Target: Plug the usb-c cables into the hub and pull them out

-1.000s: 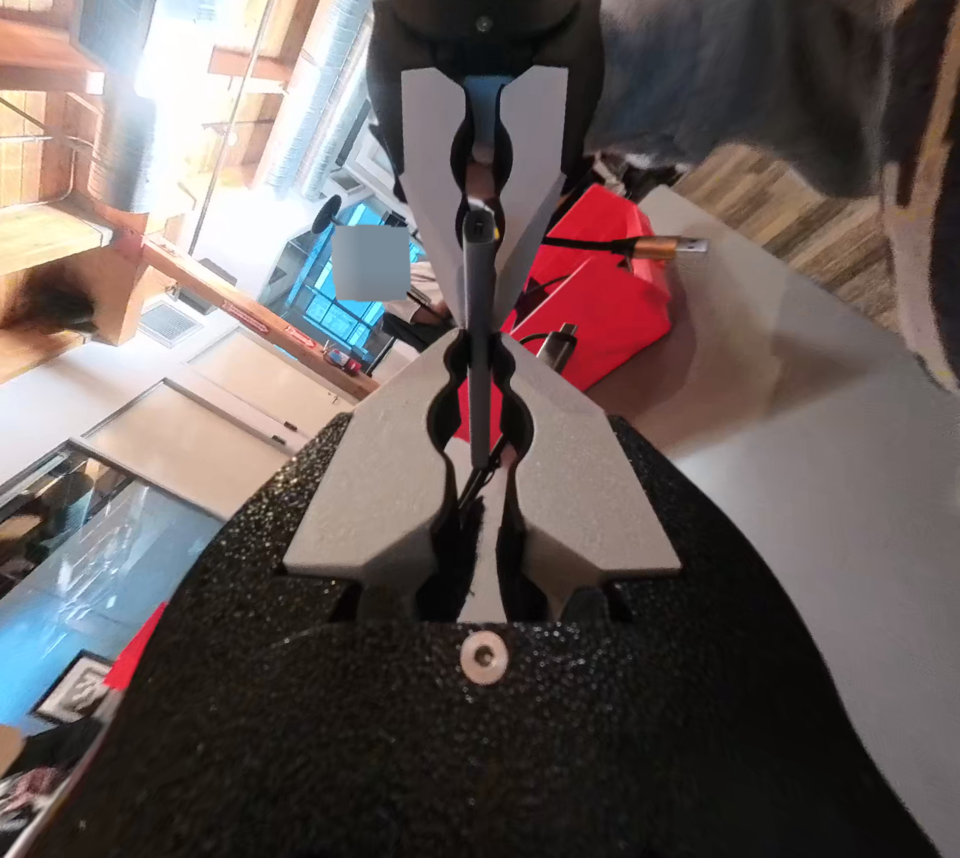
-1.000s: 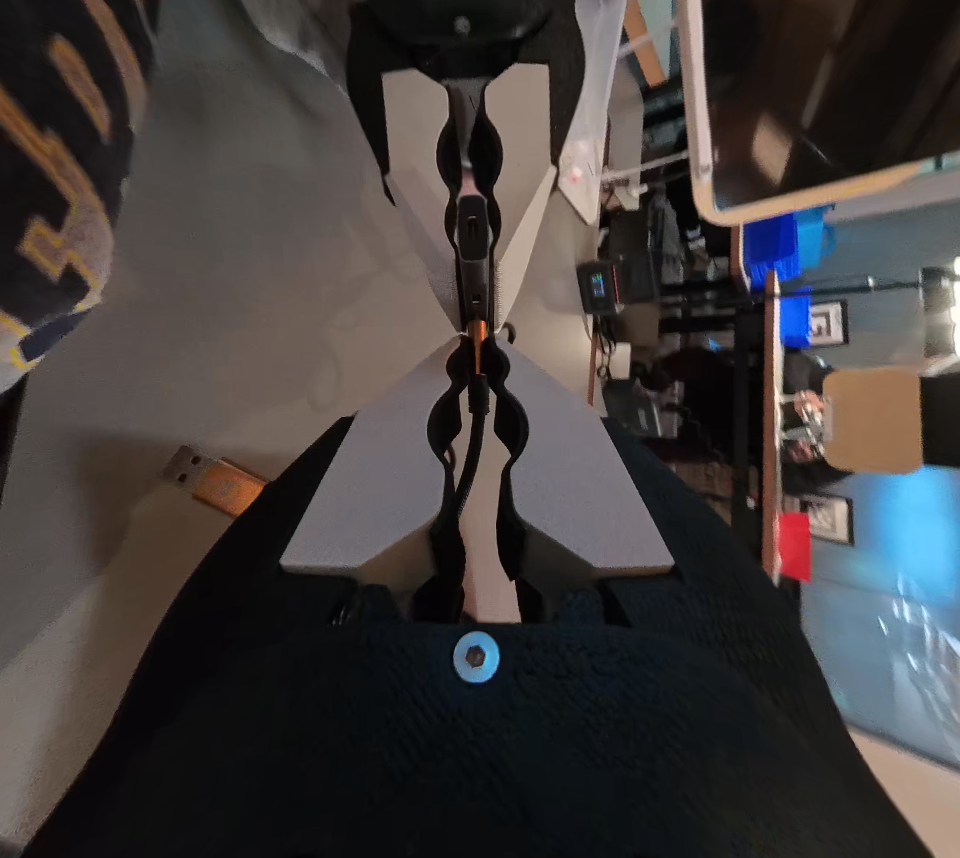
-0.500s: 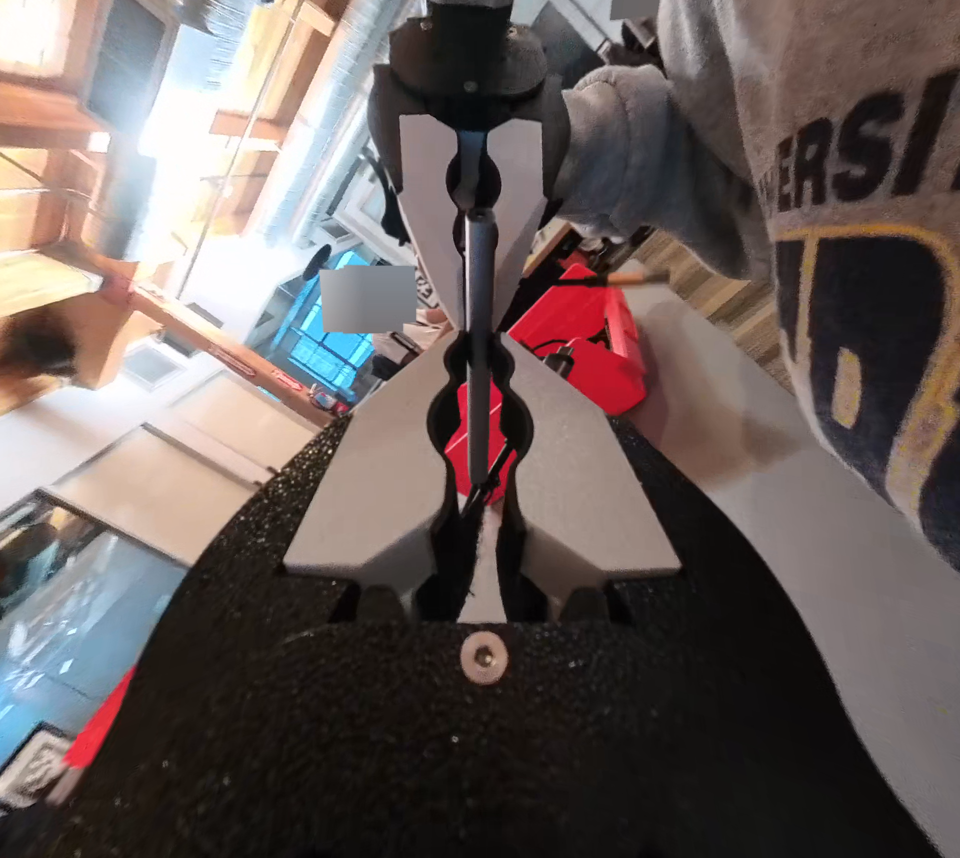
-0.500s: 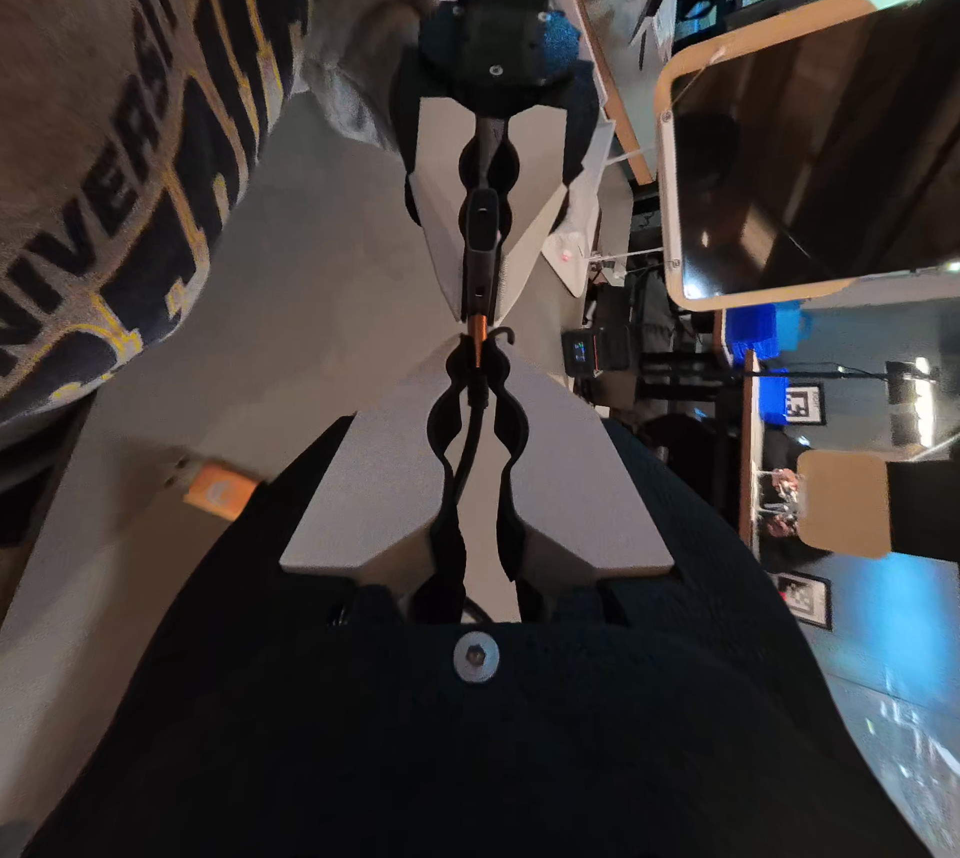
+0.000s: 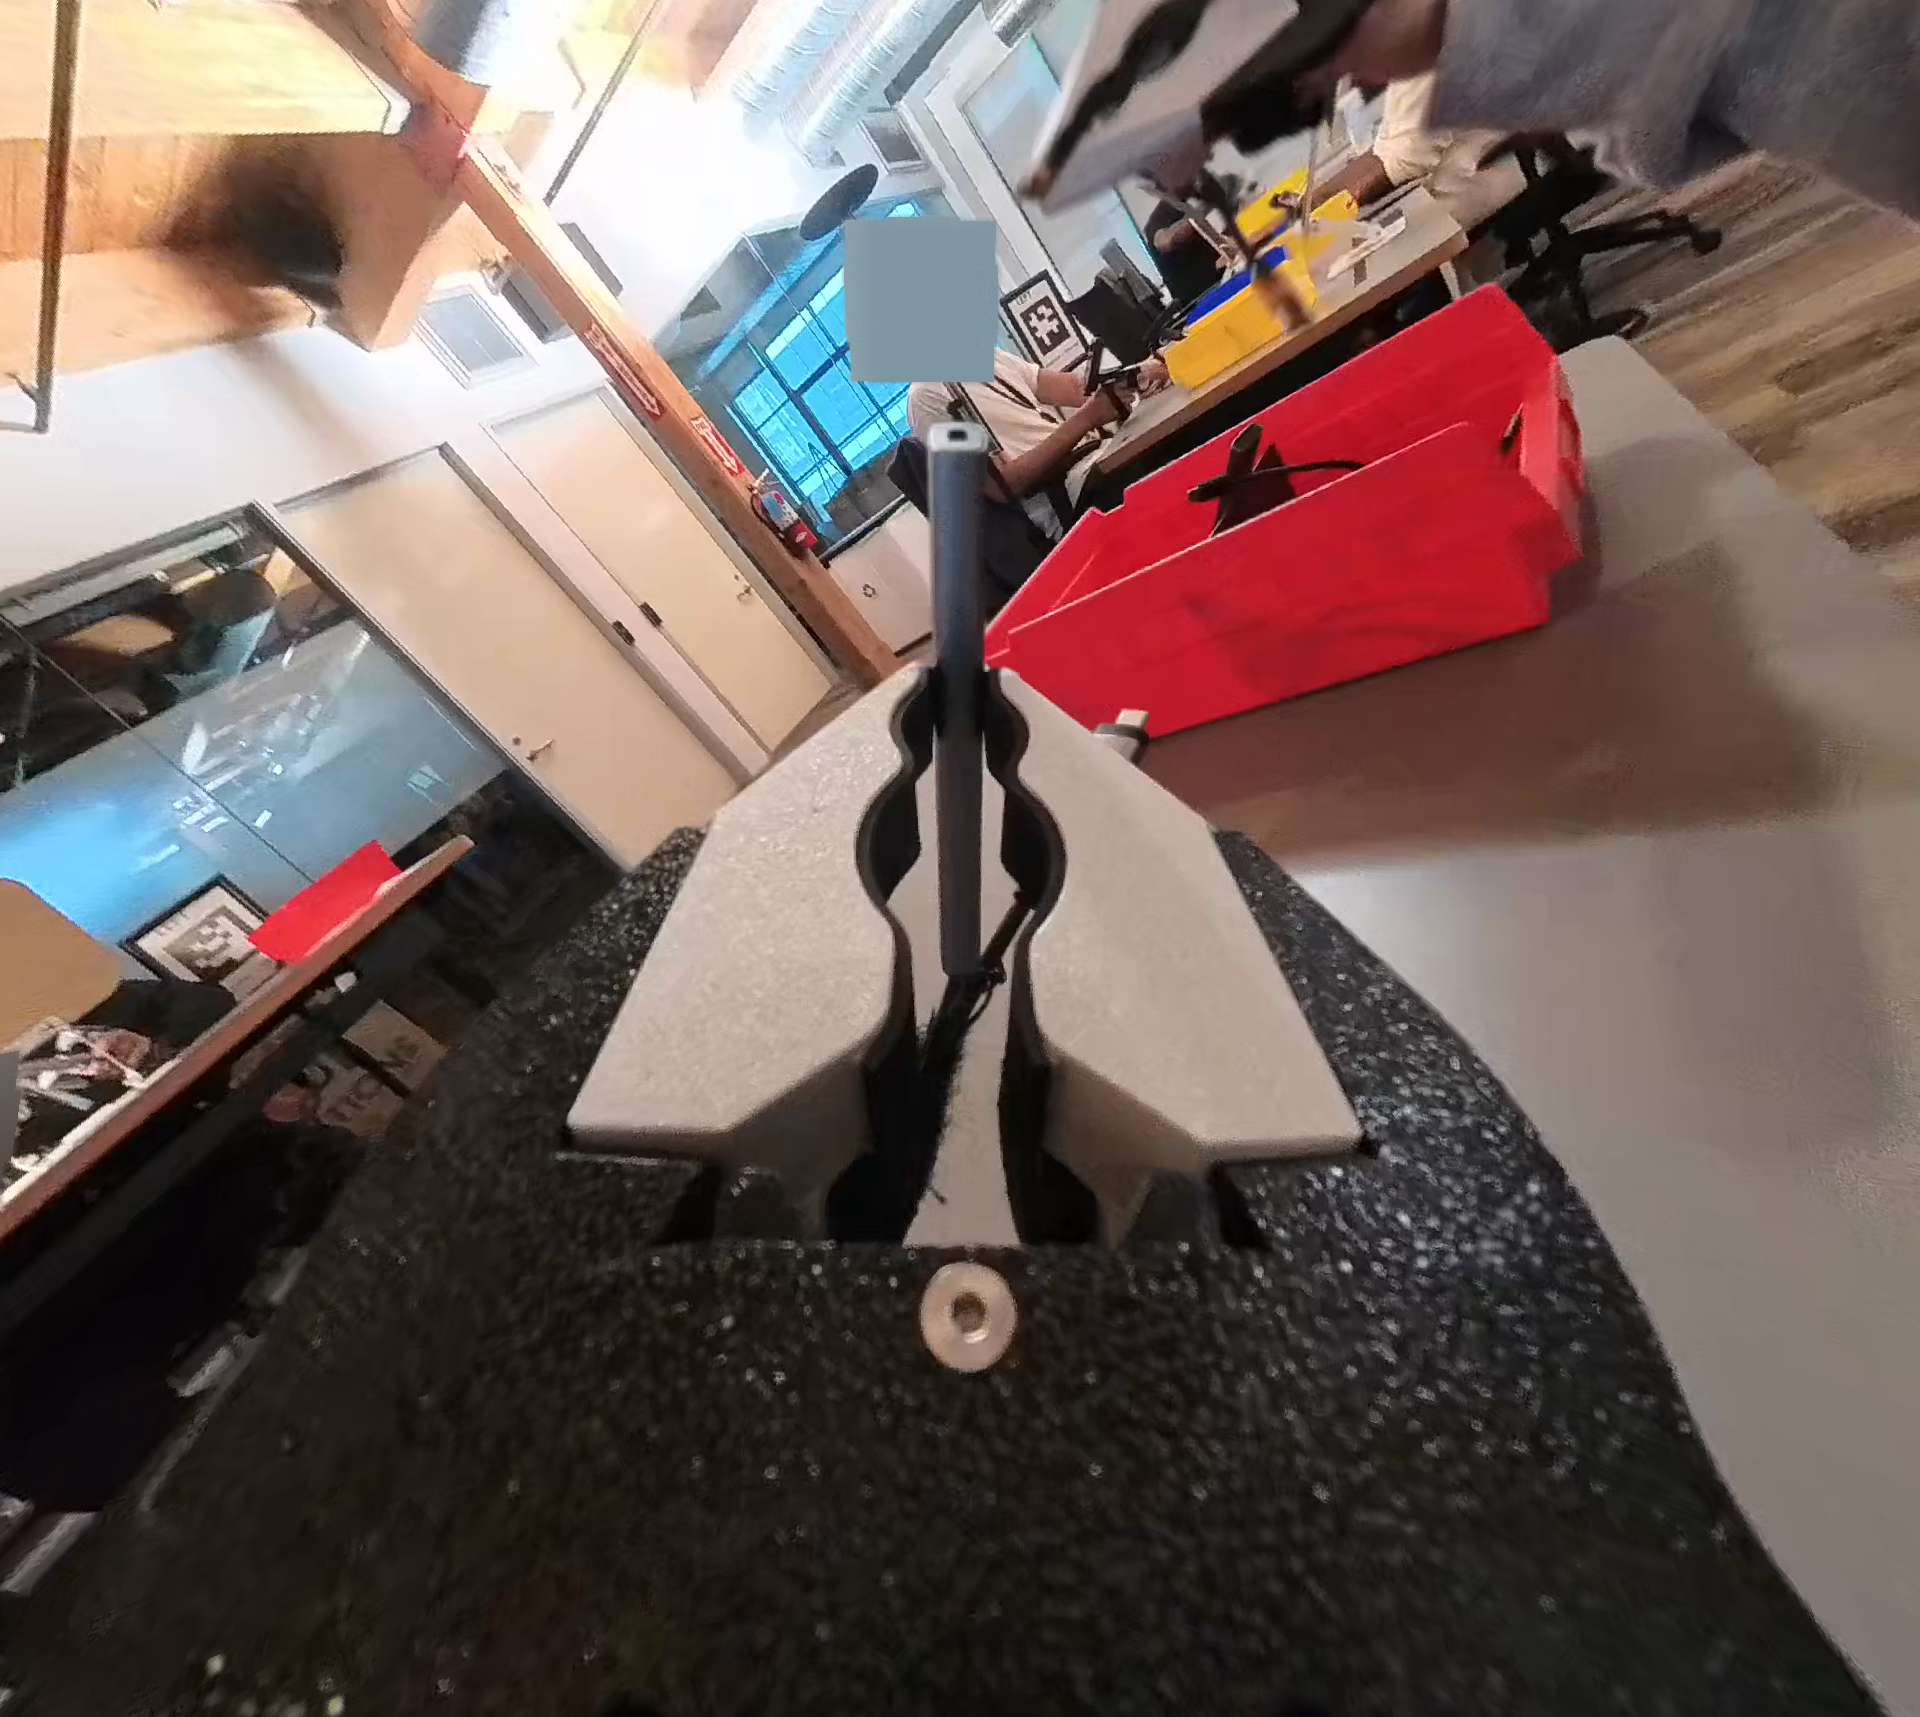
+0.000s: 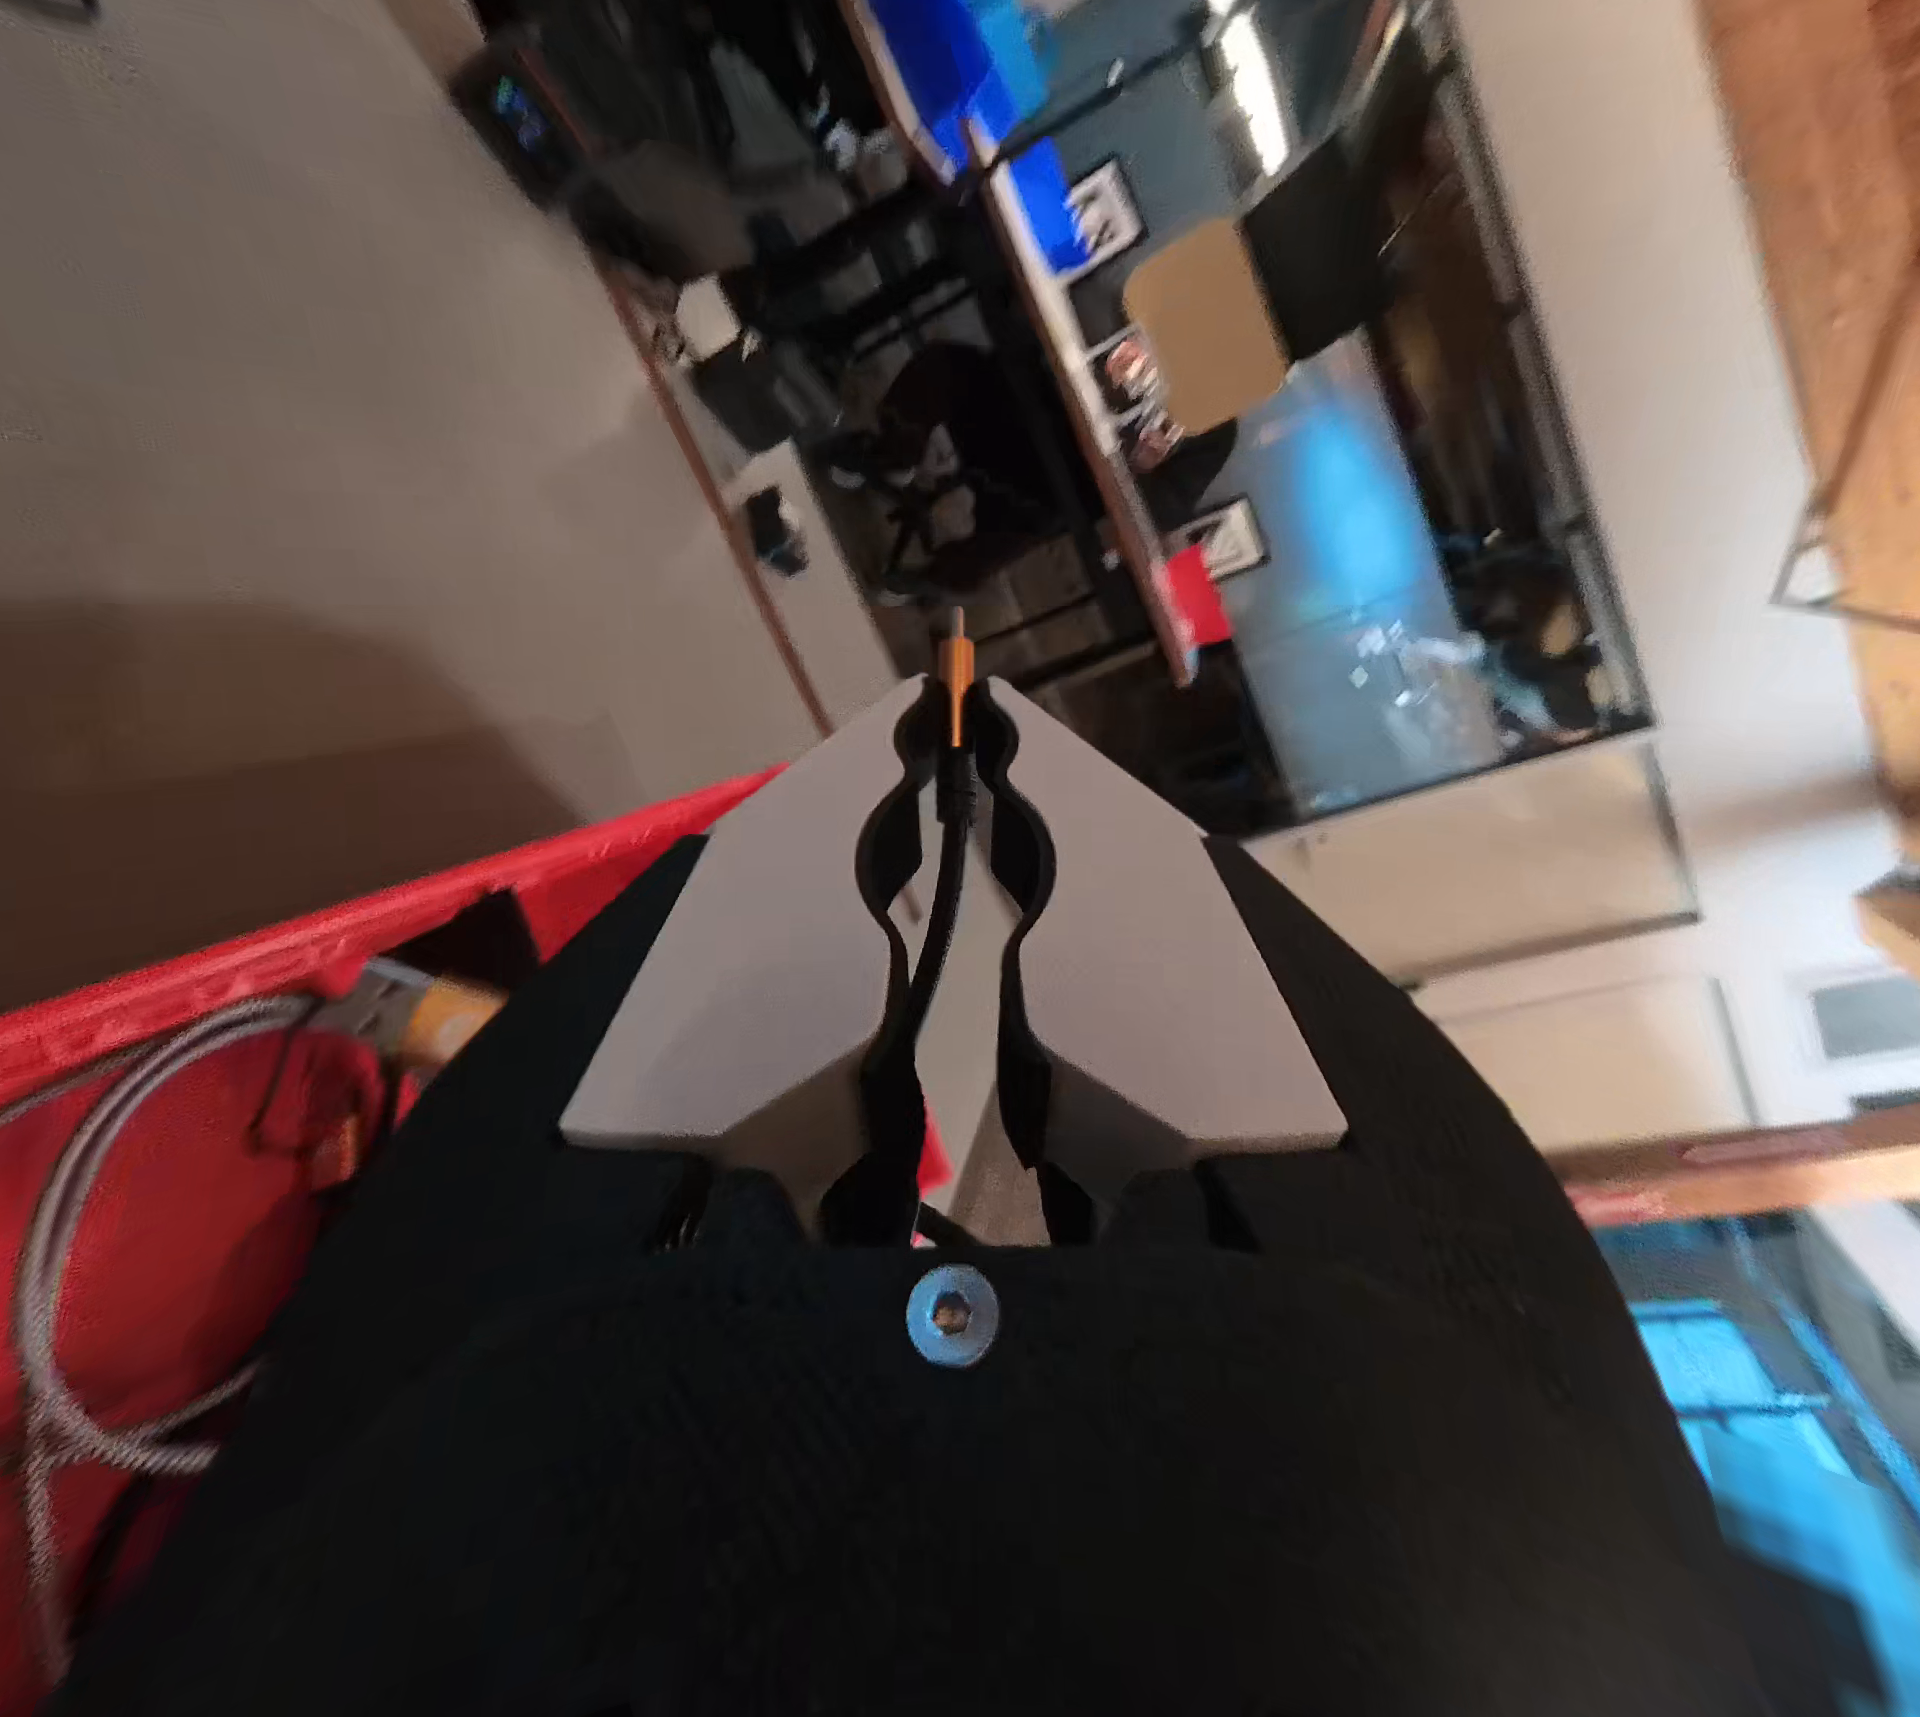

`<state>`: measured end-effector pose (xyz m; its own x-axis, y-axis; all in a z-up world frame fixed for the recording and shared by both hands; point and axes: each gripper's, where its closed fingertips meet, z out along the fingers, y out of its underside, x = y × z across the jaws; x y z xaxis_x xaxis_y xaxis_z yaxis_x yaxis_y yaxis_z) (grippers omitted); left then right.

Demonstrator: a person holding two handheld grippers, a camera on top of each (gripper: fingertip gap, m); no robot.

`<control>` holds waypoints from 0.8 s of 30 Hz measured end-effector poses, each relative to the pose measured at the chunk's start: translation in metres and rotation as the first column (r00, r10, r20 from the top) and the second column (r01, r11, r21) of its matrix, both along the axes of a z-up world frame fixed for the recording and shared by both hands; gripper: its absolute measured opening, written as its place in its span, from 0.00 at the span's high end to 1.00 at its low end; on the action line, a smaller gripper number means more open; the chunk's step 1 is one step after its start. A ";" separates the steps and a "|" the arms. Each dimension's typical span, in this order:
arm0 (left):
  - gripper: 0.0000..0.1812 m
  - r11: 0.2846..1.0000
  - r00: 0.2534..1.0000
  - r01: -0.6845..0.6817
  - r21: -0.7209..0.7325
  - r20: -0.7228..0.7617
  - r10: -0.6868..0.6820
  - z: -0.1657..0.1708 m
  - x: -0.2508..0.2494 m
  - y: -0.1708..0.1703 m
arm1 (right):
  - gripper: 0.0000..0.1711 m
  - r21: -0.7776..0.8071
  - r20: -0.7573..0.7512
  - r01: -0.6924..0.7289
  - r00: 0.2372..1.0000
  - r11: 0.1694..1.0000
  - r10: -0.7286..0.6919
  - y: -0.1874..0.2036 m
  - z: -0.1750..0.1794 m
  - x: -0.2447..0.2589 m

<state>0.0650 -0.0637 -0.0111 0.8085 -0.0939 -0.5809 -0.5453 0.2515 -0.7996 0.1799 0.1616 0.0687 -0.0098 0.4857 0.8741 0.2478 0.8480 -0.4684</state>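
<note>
In the left wrist view, the left gripper [image 5: 958, 696] has its grey fingers [image 5: 790, 919] closed on a slim grey metal hub [image 5: 956, 587], which stands edge-on between them and juts past the tips. A red plastic bin [image 5: 1340, 555] sits on the grey bench [image 5: 1610, 992] beyond.

In the right wrist view, the right gripper [image 6: 956, 691] pinches a black USB-C cable with an orange plug [image 6: 954, 680]; the plug's tip pokes out past the fingers [image 6: 1122, 940], above the red bin's rim.

Slim grey hub [image 5: 957, 628] edge-on; unplugged orange-collared usb-c cable [image 6: 954, 693].
</note>
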 end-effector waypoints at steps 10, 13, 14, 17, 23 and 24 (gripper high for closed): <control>0.96 0.998 0.971 0.058 -0.011 0.231 -0.054 -0.008 -0.016 0.004 | 0.59 -0.307 0.526 0.496 0.800 0.812 -0.290 0.076 -0.119 0.037; 0.96 0.998 0.973 0.054 -0.034 0.228 -0.045 -0.015 -0.018 0.006 | 0.63 -0.347 0.387 0.332 0.902 0.877 -0.189 0.026 -0.078 0.011; 0.96 0.998 0.978 0.051 -0.045 0.202 -0.041 -0.017 -0.016 0.007 | 0.68 -0.374 0.341 0.223 0.936 0.900 -0.090 -0.003 -0.070 -0.005; 0.96 0.993 0.998 0.019 -0.114 0.062 -0.012 -0.033 -0.005 0.014 | 0.67 -0.230 0.409 0.083 0.912 0.970 0.019 -0.067 -0.090 -0.047; 0.96 0.979 0.976 -0.016 -0.204 -0.215 -0.029 -0.066 0.021 0.022 | 0.78 -0.187 0.457 -0.408 0.769 0.894 0.447 -0.216 -0.124 -0.085; 0.96 0.979 0.975 -0.006 -0.201 -0.219 -0.039 -0.067 0.024 0.021 | 0.80 -0.148 0.482 -0.423 0.759 0.894 0.438 -0.219 -0.129 -0.086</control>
<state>0.0892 -0.0427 -0.0777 0.6598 -0.2384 -0.7126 -0.7108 0.1094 -0.6948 0.0936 -0.0574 -0.0605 -0.6460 0.3497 0.6785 0.0616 0.9098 -0.4104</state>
